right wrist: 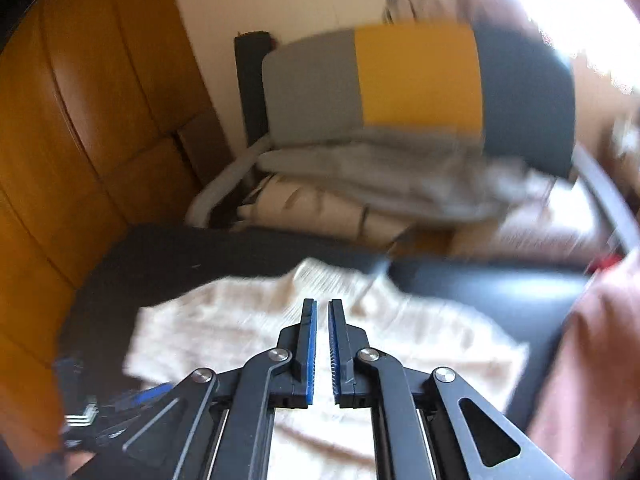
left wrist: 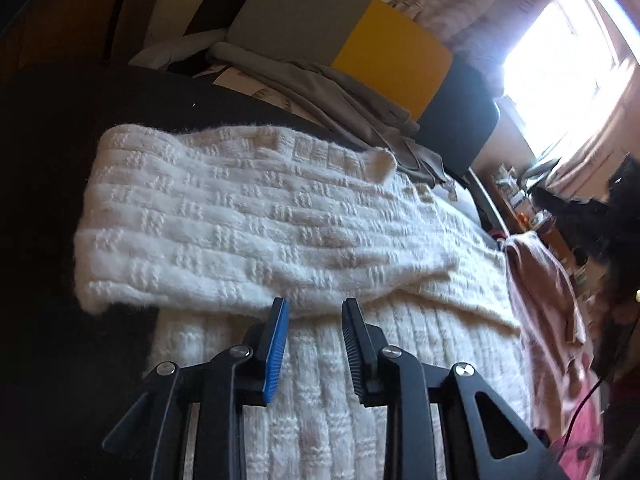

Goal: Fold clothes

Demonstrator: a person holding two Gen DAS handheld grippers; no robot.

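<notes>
My left fingers [left wrist: 315, 306] stand apart with nothing between them, hovering over the cream-white cable-knit sweater [left wrist: 256, 216]. The sweater lies spread on a dark surface [left wrist: 44, 160]; a folded-over band of it runs crosswise just beyond my left fingertips, and its ribbed body stretches back beneath them. A pink cloth [left wrist: 548, 280] hangs at the sweater's edge, off to the right of those fingers. Well beyond the sweater sits a cushion in grey, yellow and dark blocks [left wrist: 340, 28], with a rumpled grey garment [left wrist: 320, 88] lying in front of it.

My right fingers [right wrist: 322, 306] are drawn together, only a sliver of a gap showing between the blue pads, and they grip nothing. This view is blurred. The same sweater [right wrist: 240, 328] lies below and ahead of them. Left of my right fingers curves a tan leather panel [right wrist: 80, 120].
</notes>
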